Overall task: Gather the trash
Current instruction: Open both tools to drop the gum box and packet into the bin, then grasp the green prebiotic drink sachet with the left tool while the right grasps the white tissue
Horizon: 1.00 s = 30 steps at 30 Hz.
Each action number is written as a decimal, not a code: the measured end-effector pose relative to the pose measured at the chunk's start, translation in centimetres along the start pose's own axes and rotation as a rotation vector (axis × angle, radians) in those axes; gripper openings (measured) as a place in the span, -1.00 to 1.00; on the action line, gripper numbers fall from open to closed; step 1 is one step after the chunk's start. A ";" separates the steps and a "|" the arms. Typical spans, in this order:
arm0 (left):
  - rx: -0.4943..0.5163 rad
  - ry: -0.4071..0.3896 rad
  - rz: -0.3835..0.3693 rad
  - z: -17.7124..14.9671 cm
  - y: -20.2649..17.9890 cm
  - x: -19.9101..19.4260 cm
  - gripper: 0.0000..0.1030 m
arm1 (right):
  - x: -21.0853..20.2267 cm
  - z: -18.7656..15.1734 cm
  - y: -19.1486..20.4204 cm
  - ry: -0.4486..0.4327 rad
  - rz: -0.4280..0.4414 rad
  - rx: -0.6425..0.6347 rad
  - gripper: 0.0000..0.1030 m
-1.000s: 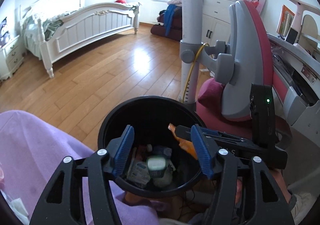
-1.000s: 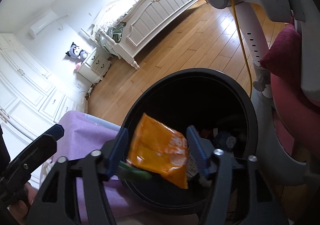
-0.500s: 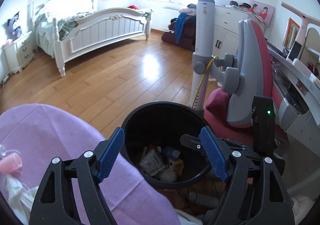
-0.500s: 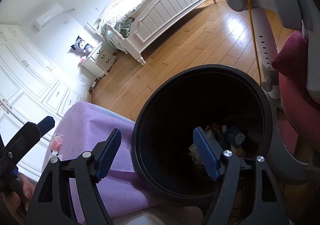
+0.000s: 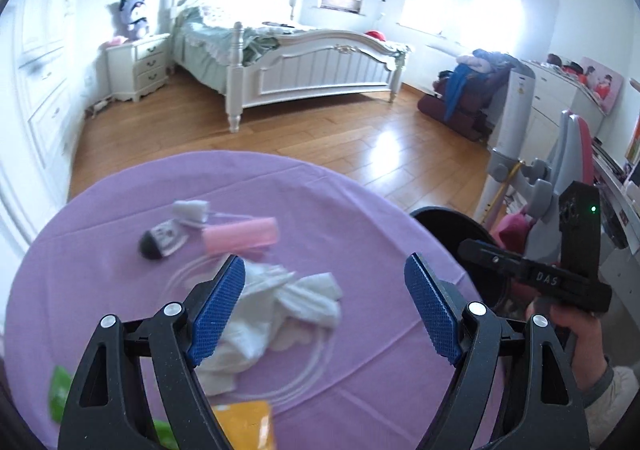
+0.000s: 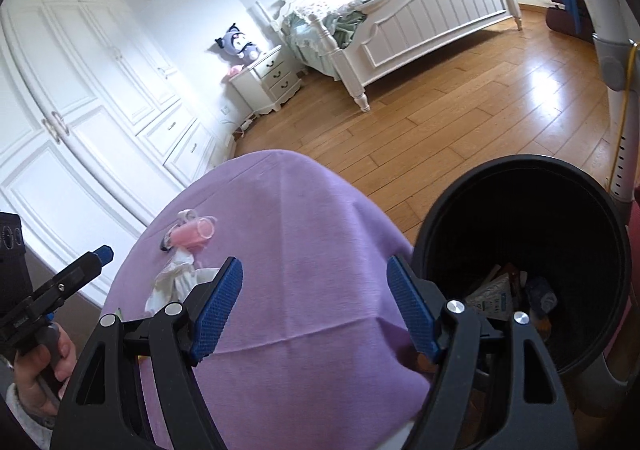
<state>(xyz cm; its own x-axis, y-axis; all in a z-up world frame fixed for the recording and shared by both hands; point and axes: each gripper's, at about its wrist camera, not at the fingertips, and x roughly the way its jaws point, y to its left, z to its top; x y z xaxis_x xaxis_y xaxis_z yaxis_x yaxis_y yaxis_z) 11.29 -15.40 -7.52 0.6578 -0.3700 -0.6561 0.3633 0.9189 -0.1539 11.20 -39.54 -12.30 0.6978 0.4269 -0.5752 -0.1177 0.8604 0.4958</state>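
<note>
My left gripper (image 5: 324, 302) hangs open over a purple-clothed table (image 5: 360, 217), with nothing between its blue pads. Below it lie crumpled white tissues (image 5: 288, 302). Farther back are a pink tube (image 5: 240, 236), a small dark-capped item (image 5: 160, 242) and a white scrap (image 5: 192, 207). An orange packet (image 5: 244, 426) and a green wrapper (image 5: 60, 390) lie at the near edge. My right gripper (image 6: 314, 306) is open and empty above the cloth, just left of the black bin (image 6: 440, 217). Wrappers (image 6: 496, 294) lie in the bin's bottom.
A white bed (image 5: 320, 73), a nightstand (image 5: 138, 65) and white wardrobes (image 6: 80, 109) line the far side of the wooden floor (image 6: 460, 109). A grey-and-red chair (image 5: 568, 153) and a white pole (image 6: 620, 97) stand right beside the bin.
Both grippers swung left, from over the bin to over the table. The orange packet left the right gripper's jaws and dropped into the bin. The left jaws spread wider.
</note>
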 end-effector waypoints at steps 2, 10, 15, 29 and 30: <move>0.003 0.006 0.026 -0.9 2.9 -1.6 0.78 | 0.5 0.0 1.6 0.019 0.020 -0.032 0.44; 0.428 0.090 -0.009 -7.0 10.0 -7.0 0.85 | 2.9 -0.8 8.1 0.116 0.083 -0.219 0.46; 0.618 0.207 -0.021 -10.0 13.6 -7.1 0.85 | 4.8 -1.6 11.4 0.178 0.101 -0.310 0.59; 0.707 0.179 -0.056 -10.0 15.4 -2.9 0.90 | 11.7 -2.7 17.4 0.322 0.004 -0.518 0.72; 0.687 0.183 -0.043 -9.8 15.4 -2.6 0.90 | 12.2 -2.6 17.5 0.326 -0.011 -0.525 0.72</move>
<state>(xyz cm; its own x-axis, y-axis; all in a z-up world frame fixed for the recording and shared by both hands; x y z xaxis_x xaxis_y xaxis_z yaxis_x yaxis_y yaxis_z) 8.72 1.09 -15.40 0.5340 -0.3201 -0.7825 0.7601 0.5871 0.2786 15.82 -18.56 -12.33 0.4589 0.4093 -0.7886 -0.5017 0.8519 0.1502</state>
